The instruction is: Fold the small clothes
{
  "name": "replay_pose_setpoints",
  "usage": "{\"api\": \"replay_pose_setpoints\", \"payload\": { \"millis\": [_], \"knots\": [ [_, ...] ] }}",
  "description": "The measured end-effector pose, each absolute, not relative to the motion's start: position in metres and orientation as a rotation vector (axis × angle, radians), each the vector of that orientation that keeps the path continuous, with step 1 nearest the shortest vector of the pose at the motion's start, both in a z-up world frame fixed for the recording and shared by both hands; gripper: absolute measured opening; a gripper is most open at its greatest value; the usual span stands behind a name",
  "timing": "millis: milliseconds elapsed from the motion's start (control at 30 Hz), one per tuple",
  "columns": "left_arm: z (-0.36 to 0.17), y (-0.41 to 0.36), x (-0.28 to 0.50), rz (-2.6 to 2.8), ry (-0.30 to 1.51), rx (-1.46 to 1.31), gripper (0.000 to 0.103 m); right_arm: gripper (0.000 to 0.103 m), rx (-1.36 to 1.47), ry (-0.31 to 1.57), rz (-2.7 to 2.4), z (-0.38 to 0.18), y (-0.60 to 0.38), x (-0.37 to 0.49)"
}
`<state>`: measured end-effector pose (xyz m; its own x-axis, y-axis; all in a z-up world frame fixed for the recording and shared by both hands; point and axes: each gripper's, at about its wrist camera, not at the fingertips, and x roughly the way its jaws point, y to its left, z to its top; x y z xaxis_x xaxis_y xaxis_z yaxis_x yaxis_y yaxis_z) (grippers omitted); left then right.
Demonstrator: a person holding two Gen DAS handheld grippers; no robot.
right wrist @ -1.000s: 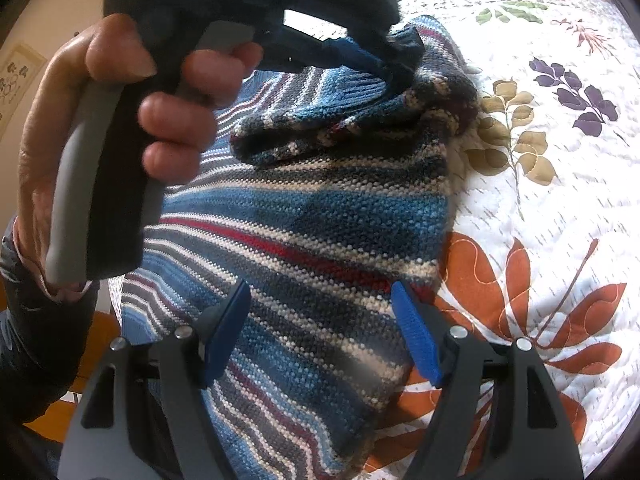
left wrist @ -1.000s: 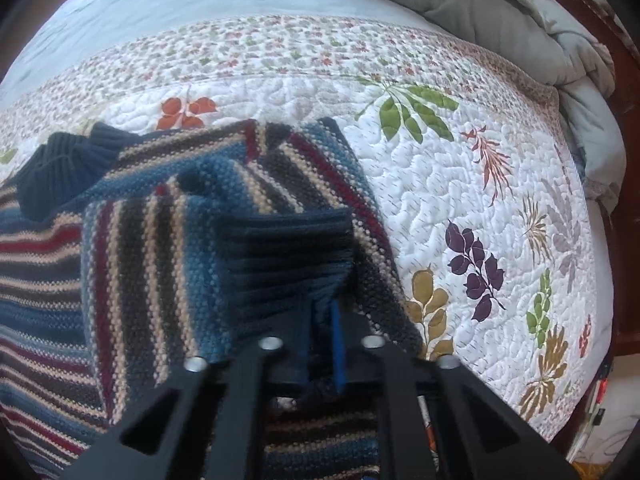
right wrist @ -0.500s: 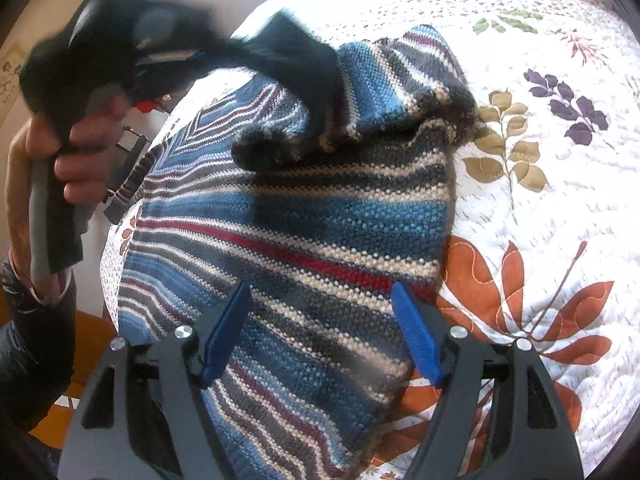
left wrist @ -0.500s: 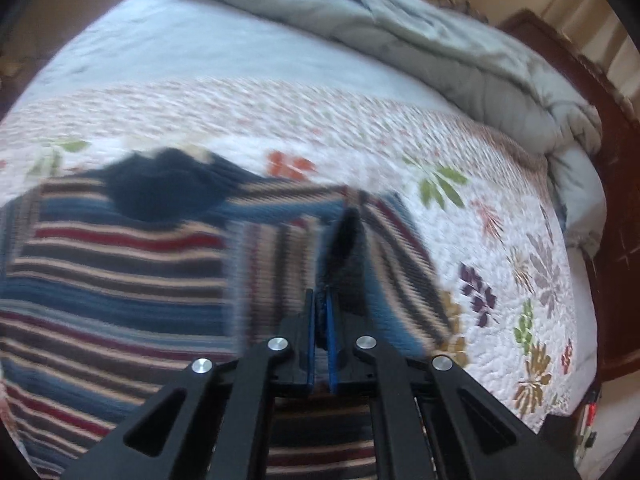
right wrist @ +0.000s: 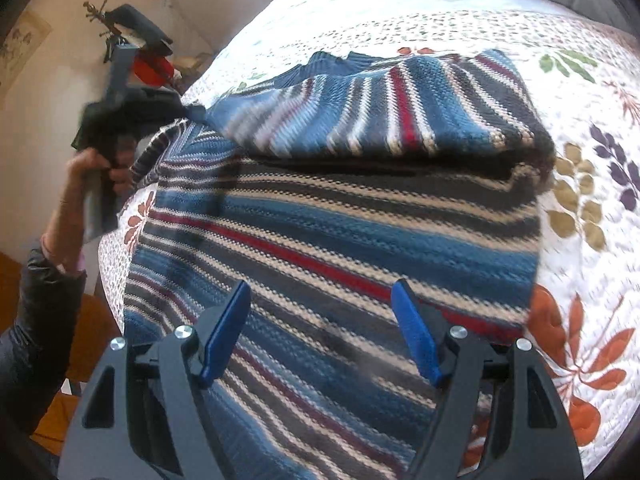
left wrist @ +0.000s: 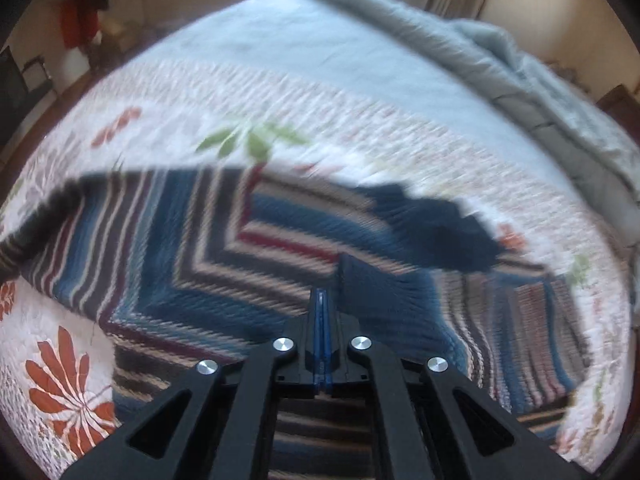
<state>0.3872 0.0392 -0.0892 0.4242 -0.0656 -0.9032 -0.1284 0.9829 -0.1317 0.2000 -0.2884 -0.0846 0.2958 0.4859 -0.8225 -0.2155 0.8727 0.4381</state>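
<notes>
A striped knit sweater (right wrist: 340, 248) in blue, white, dark and red lies on the quilted bed; it also shows in the left wrist view (left wrist: 208, 248). My left gripper (left wrist: 322, 300) is shut on the sweater's dark blue sleeve cuff (left wrist: 372, 284) and holds the sleeve stretched across the body. In the right wrist view the left gripper (right wrist: 192, 114) holds the sleeve (right wrist: 380, 116) at the sweater's far left edge. My right gripper (right wrist: 320, 320) is open and empty, low over the sweater's hem area.
The floral quilt (right wrist: 580, 200) covers the bed. A grey duvet (left wrist: 520, 80) is bunched at the back right. The bed's left edge drops to a wooden floor (right wrist: 60, 320). A dark collar (left wrist: 440, 232) lies at the sweater's top.
My left gripper has carried the sleeve cuff leftward across the sweater body, folding the sleeve over. The right gripper has stayed open over the hem.
</notes>
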Motion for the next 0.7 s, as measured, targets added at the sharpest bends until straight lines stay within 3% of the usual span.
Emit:
{"api": "replay_pose_setpoints", "payload": {
  "millis": [100,167,333,700],
  "knots": [
    [-0.117,0.058,0.381,-0.007,1.215,-0.29,0.009,0.073,0.248,1.194,0.48,-0.084,-0.277,0.203],
    [-0.124,0.069,0.37,-0.027,1.24,-0.377,0.026,0.073,0.232,1.202,0.479,-0.083,-0.273,0.204],
    [-0.117,0.063,0.343,-0.06,1.238,-0.359,0.055,0.073,0.209,1.223,0.478,-0.087,-0.261,0.209],
    [-0.14,0.024,0.358,-0.147,1.312,-0.518,0.057,0.073,0.18,1.219,0.476,-0.086,-0.253,0.215]
  ]
}}
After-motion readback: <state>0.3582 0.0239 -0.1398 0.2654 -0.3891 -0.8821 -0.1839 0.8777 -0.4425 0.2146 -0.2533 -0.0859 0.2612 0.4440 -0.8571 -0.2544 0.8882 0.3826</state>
